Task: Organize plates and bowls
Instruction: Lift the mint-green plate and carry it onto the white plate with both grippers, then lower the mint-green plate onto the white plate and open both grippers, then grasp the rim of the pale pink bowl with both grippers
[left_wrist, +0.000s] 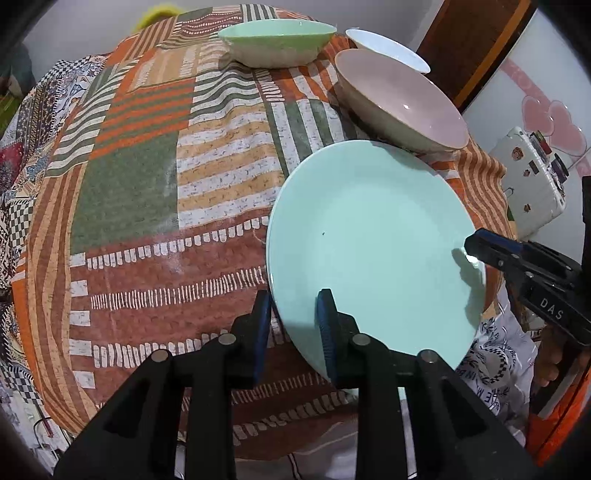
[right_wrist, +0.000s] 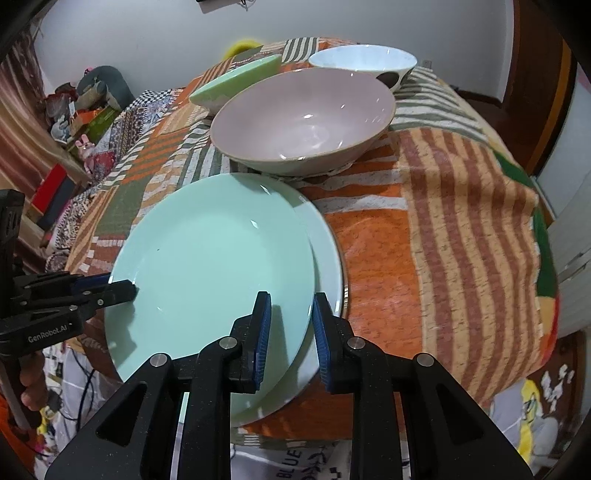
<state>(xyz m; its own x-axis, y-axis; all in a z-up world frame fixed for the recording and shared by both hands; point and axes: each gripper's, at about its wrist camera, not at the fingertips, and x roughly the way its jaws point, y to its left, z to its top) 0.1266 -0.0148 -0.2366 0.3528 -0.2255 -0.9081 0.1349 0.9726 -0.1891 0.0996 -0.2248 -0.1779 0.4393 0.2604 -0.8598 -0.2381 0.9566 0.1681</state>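
A: Why two tools on the mint plate (right_wrist: 214, 254)?

B: It is wide. The left gripper (left_wrist: 293, 325) and right gripper (right_wrist: 291, 328) straddle opposite rim edges, steadying it over the paler plate (right_wrist: 327, 266) on the patchwork cloth (right_wrist: 424, 221). Jaws look pinched on the rim; contact is unclear.

A: The bowls?

B: The pink bowl (right_wrist: 306, 122) waits behind.

Glossy glazed ceramic: mint plate (right_wrist: 214, 251), pink bowl (right_wrist: 303, 118). Matt printed cloth (left_wrist: 147, 177), slightly rough. Black matt plastic gripper arms, ribbed blue pads (right_wrist: 263, 332).
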